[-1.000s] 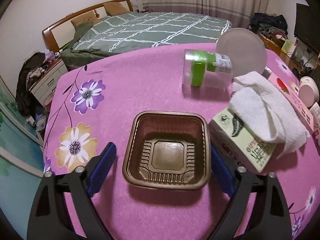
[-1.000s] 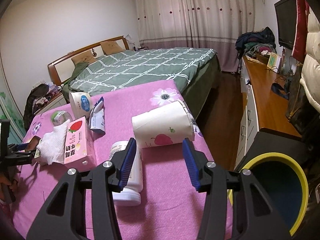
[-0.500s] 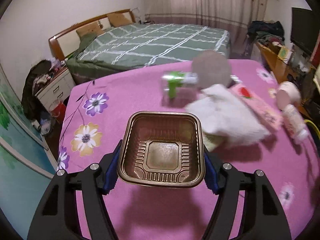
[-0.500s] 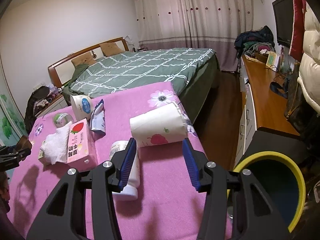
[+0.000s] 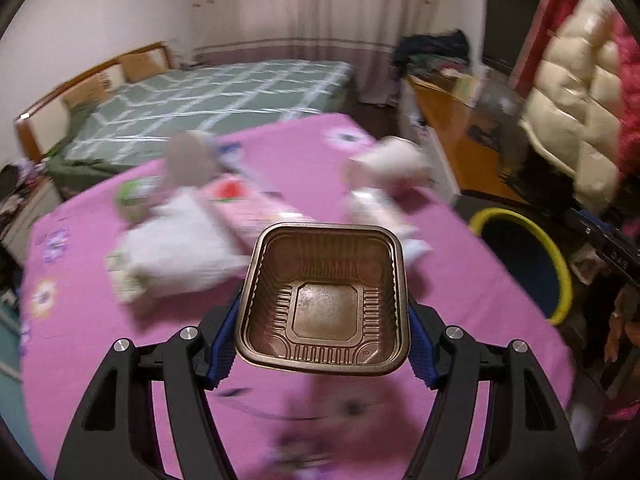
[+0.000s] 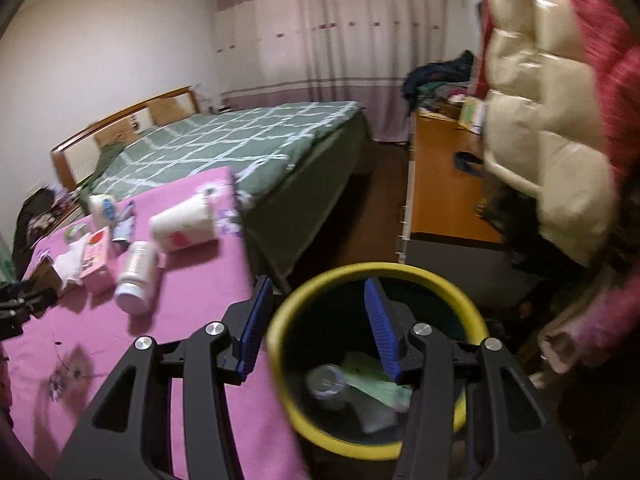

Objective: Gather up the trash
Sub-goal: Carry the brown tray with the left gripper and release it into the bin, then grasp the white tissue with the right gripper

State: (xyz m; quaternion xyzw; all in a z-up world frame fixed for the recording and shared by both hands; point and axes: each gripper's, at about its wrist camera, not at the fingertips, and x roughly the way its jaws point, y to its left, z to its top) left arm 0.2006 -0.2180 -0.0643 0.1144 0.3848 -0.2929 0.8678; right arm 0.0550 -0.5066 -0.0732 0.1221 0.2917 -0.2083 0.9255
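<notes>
**Left wrist: tray clamped, bin to the right**

Left wrist view: the blue pads (image 5: 222,340) of the left gripper (image 5: 320,336) are pressed against both sides of a brown plastic tray (image 5: 325,298), which is held above the pink tablecloth (image 5: 460,264). Blurred litter lies beyond it.

In the right wrist view, the right gripper (image 6: 316,326) is seen with fingers apart and nothing between them, over the yellow-rimmed bin (image 6: 372,270), where trash already lies. A white bottle (image 6: 136,276) rests on the cloth.
</notes>
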